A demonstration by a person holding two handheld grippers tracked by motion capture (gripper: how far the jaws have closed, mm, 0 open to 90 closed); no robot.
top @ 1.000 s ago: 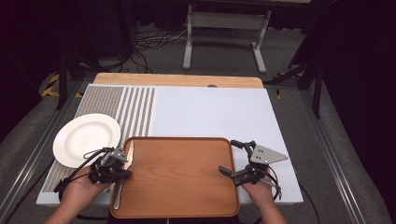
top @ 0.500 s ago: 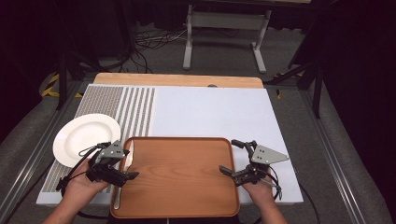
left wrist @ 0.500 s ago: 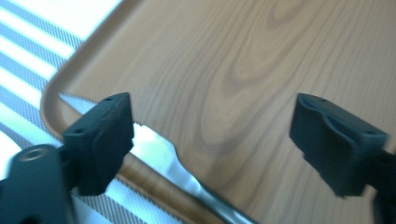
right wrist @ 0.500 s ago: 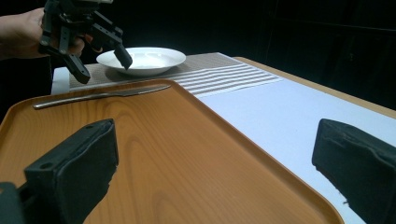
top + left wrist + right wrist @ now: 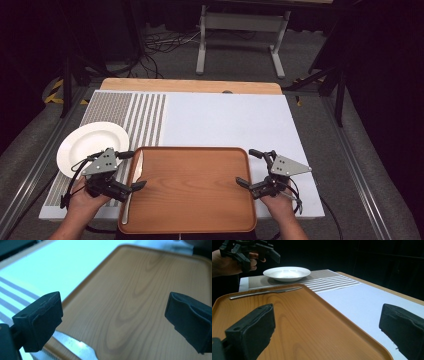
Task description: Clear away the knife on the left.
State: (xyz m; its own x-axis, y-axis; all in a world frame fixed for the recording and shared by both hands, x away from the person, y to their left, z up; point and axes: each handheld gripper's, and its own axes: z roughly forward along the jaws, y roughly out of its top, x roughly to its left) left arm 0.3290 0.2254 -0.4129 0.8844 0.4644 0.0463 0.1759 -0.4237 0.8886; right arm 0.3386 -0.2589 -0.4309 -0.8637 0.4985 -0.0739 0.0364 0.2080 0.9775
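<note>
Table (image 5: 235, 87) — mat (image 5: 225, 120), tray (image 5: 195, 190), plate (image 5: 90, 145)

The high view looks forward and down over the whole surface (image 5: 225, 120). Each claw camera sits low and close above the tray (image 5: 192, 187), the right one facing toward 9 o'clock; all share the tray.

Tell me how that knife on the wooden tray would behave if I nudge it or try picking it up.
The knife looks like polished metal, so probably stiff and slippery. It lies flat along the left edge of the tray, so it would likely slide, not roll. Being thin and low, it may be hard to get jaws under; the left hand-held gripper stands open above it.
</note>
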